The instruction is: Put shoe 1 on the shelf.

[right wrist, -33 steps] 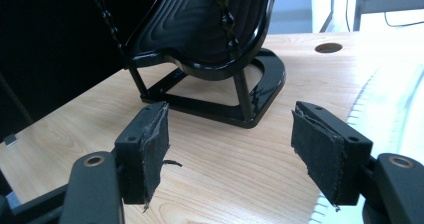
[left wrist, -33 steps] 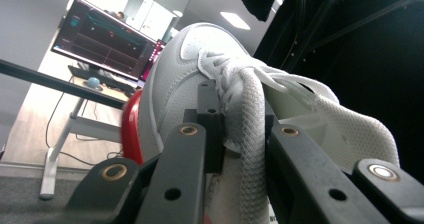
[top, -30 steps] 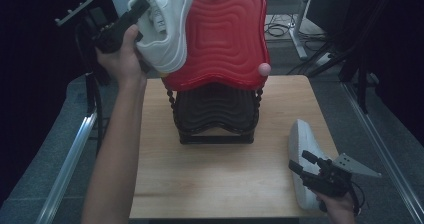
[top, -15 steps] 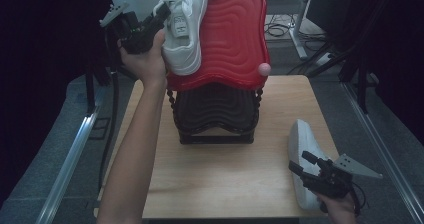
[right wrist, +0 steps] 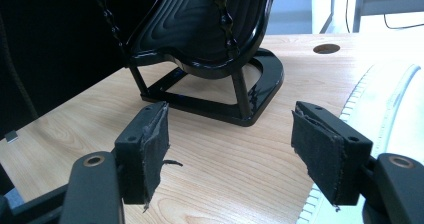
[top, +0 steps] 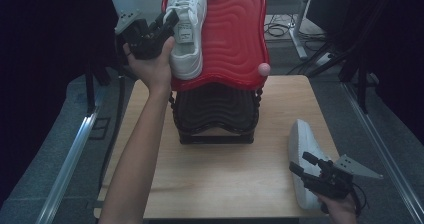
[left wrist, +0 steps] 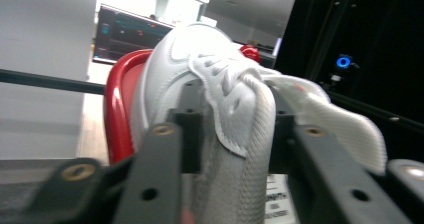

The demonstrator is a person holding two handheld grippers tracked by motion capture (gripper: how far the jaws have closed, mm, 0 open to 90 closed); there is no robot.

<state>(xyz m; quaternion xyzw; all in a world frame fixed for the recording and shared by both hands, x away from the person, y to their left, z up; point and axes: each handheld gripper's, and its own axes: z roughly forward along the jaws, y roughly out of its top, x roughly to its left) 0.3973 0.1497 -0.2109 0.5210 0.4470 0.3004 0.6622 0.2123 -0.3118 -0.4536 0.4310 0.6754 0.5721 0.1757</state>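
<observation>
Working from the near edge outward, I read this as the midpoint of stowing a pair of white shoes on a two-tier rack. At the near right of the table (top: 220, 179), my right gripper (top: 300, 166) rests low with its jaws wide apart and nothing between them; the right gripper view shows both pads bare above the wood. Just beside it, touching the table along the right edge, lies the second shoe (top: 300, 149), on its side as far as I can tell, its ribbed sole edge showing at the right of the right gripper view (right wrist: 385, 114). Farther in, at the table's middle, stands the rack, whose black lower shelf (top: 216, 106) carries no shoe. Above and behind it rises the red upper shelf (top: 235, 34), ridged and tilted. At the far left, my left gripper (top: 167, 21) is raised to that shelf with its jaws clamped on the first shoe (top: 187, 29); the left gripper view shows the jaws pinching the collar and tongue (left wrist: 235, 119), toe pointing away. That shoe lies against the red shelf's left half, though I cannot tell whether its weight is fully resting there. In my judgement, one shoe is nearly placed but not released; the second is not yet grasped and must be lifted to the rack.
</observation>
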